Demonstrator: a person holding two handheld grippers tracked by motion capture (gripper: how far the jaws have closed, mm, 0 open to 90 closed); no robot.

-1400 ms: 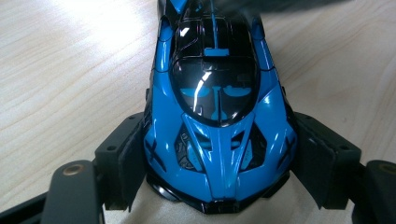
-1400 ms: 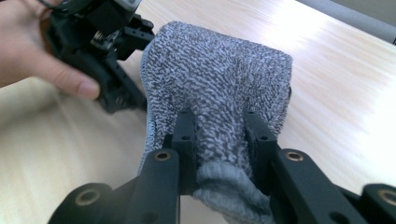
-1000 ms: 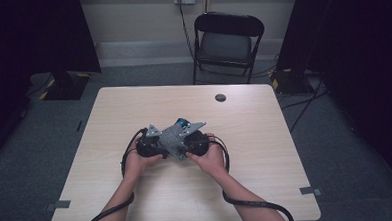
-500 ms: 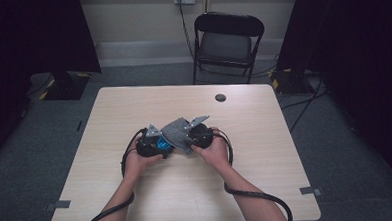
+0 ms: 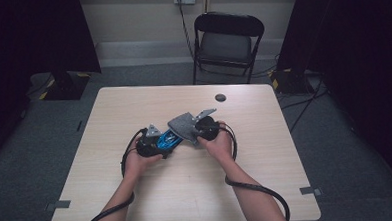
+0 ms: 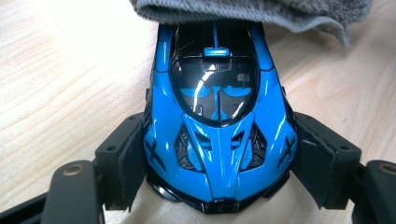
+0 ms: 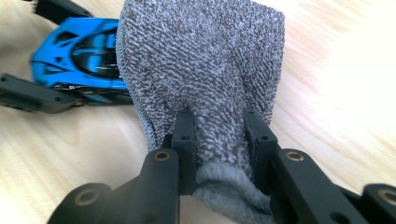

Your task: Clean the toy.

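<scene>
Blue toy car (image 6: 218,126), mid-table (image 5: 137,193), clamped by its sides in the left gripper (image 6: 219,163); grey cloth (image 7: 205,79), bunched between the closed jaws of the right gripper (image 7: 222,135), draped over the car's far end.

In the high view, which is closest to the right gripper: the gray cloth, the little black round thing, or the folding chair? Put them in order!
From the right gripper:
1. Gray cloth: clamped in its fingers, draped over the blue toy car.
2. Black round thing: on the table, farther toward the far edge.
3. Folding chair: on the floor beyond the table, by the wall.
</scene>
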